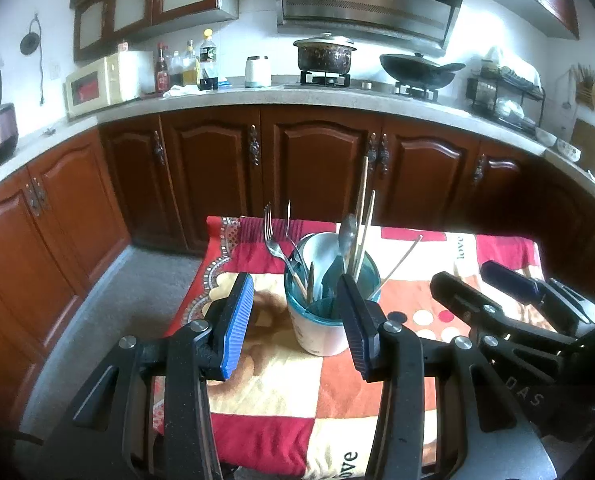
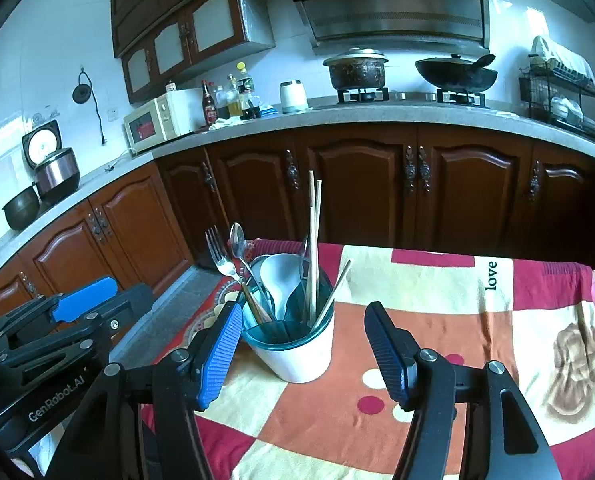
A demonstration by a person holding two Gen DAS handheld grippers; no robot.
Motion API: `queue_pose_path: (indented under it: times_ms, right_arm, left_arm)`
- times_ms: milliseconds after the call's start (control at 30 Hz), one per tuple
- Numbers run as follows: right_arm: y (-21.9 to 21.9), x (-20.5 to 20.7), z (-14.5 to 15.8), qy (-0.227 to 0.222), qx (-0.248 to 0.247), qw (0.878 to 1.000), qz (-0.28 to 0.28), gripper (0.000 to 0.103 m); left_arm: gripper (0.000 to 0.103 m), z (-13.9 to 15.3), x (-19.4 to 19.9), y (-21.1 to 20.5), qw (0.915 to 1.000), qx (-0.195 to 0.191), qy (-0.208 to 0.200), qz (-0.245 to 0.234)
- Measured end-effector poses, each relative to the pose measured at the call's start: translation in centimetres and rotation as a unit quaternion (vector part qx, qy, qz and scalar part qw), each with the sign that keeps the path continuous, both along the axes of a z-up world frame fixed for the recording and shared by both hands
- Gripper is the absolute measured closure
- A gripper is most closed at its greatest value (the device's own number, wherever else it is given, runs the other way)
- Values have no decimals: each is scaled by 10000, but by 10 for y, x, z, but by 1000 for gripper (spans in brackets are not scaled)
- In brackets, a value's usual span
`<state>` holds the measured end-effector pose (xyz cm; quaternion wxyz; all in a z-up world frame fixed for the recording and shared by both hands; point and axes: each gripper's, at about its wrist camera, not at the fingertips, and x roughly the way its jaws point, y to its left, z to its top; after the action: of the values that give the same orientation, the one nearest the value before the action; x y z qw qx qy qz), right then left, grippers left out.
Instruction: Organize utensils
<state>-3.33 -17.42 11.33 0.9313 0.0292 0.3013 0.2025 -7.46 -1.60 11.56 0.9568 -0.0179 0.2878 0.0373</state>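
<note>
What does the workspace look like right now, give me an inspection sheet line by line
Surface: patchwork cloth covers the table.
Job's things: utensil holder stands upright on the cloth, holding a fork, metal spoon, white ladle and chopsticks.
Clutter: nothing seen loose on the cloth.
Grippers: left claw open, empty, holder just beyond it; right claw open, empty.
Cables: black cord hangs on the wall.
Surroundings: kitchen counter with microwave, bottles, pot, wok, dish rack.
</note>
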Motion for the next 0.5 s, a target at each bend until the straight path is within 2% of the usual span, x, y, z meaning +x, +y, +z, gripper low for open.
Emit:
queue_pose_path:
  times_ms: [500]
  right_arm:
    - [3,0,-1,4,-60,10000,46,42]
  left_arm:
    - [60,-2,-1,1,9999,87,-22,107]
